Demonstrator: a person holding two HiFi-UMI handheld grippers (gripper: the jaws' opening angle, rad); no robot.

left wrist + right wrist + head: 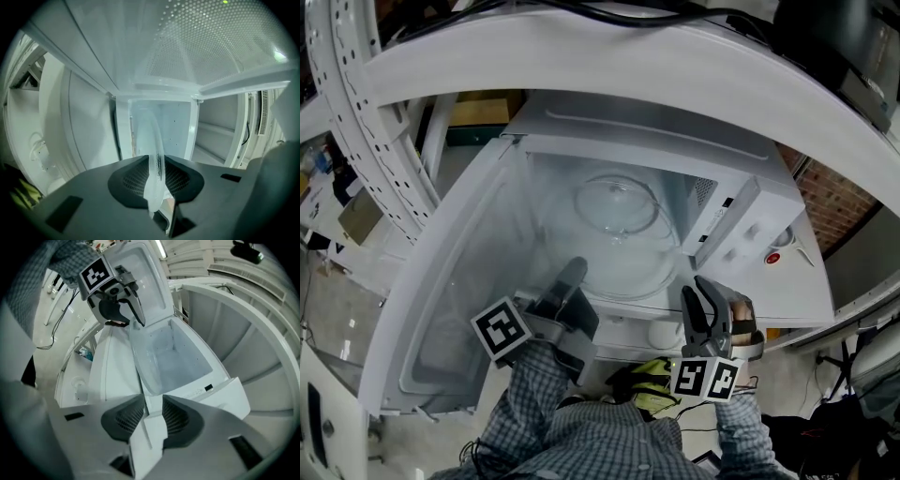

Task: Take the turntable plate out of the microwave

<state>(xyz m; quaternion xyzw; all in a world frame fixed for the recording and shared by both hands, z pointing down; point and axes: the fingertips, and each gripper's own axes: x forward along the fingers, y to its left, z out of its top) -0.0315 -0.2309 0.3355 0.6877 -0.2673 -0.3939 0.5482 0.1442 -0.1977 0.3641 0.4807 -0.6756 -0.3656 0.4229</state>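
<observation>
While the left gripper (157, 161) pinches the turntable plate (153, 133), the right gripper (151, 401) stands spread at the microwave's (750, 220) five o'clock corner

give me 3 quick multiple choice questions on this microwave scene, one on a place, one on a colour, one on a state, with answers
1. Where is the turntable plate in relation to the microwave? A under it B inside its cavity C on top of it
2. What colour is the microwave? A black B white C red
3. How is the left hand-held gripper? A open and empty B out of view C shut on the plate's rim
Answers: 1 B, the head view shows it within the open cavity; 2 B, its casing is white; 3 C, its own view shows it clamped on the glass edge.
</observation>
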